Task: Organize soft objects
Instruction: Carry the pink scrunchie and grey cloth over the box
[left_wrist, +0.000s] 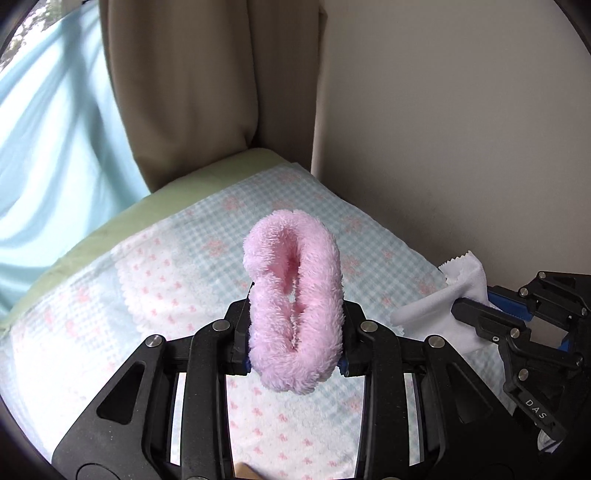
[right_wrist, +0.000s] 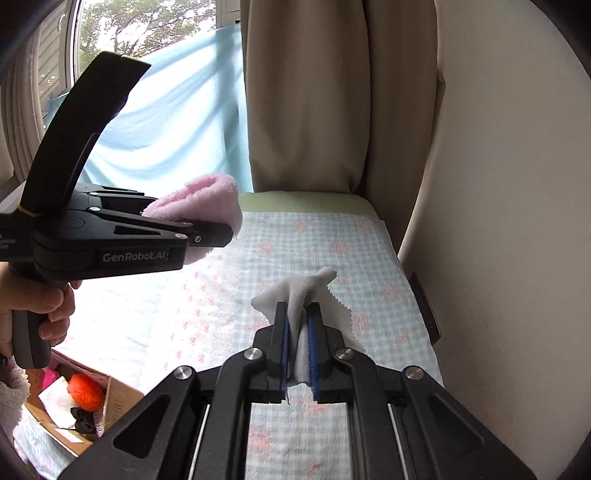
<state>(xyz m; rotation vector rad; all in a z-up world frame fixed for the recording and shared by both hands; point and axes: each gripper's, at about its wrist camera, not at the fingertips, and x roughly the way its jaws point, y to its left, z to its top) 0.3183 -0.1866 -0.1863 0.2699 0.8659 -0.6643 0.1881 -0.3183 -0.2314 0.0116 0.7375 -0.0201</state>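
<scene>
Home bedroom, by the look: bed w/ pastel gingham-and-floral cover on a green sheet, tucked in a wall corner. Beige curtain hangs next to a window showing trees outside.

The bed ahead of me is lying open. The wall is closing my right side, the curtain is blocking the far end, and a box is sitting low on my left.
</scene>
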